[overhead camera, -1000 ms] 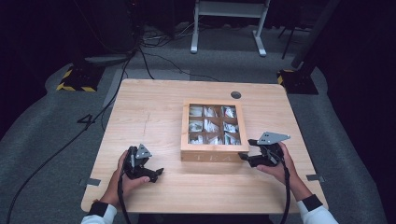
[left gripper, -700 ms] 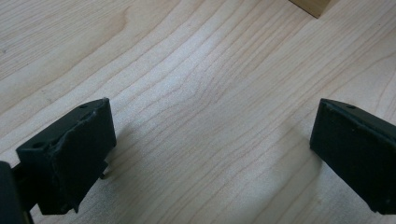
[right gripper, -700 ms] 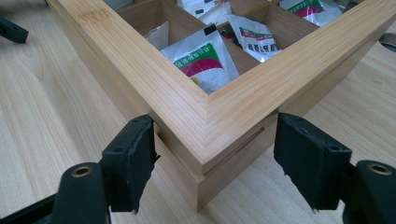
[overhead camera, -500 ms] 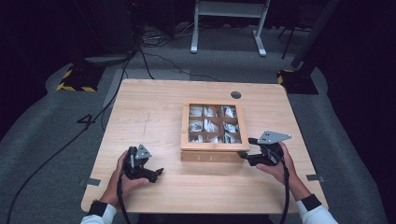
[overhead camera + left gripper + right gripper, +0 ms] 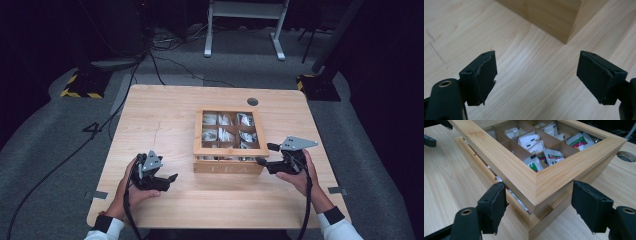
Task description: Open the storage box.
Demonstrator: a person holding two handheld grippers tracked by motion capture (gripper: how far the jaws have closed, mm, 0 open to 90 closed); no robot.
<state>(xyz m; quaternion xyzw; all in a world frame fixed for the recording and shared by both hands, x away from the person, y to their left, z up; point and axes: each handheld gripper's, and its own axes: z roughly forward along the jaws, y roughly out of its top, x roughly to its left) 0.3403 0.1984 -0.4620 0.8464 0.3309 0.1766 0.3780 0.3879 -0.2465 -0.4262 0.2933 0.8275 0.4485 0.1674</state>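
— What is the left hand-held gripper (image 5: 167, 179) doing?

— It sits over the bare desk (image 5: 165, 115) near the front-left edge, pointing toward the tea box (image 5: 230, 167). Its jaws have just been closing, yet they stand well apart, with nothing between them. In the left gripper view a lower corner of the box (image 5: 564, 17) lies ahead of the pads (image 5: 485, 75), apart from them.

— And the right hand-held gripper (image 5: 264, 155)?

— Spread wide at the box's near right corner. In the right gripper view the corner of the wooden lid frame (image 5: 536, 182) pokes in between the two jaws. The pads (image 5: 496, 202) stand clear of the wood on both sides, so nothing is pinched.

— Where is the box itself?

— On the desk, a little right of the middle, its front face toward the person. The lid is a frame over a grid of compartments, and tea bags (image 5: 532, 141) in white and green wrappers fill them. In the right gripper view the lid sits slightly raised above the base at that corner, with a gap showing wrappers.

— Anything else on the desk?

— A round cable hole (image 5: 252, 101) behind the box, near the far edge.
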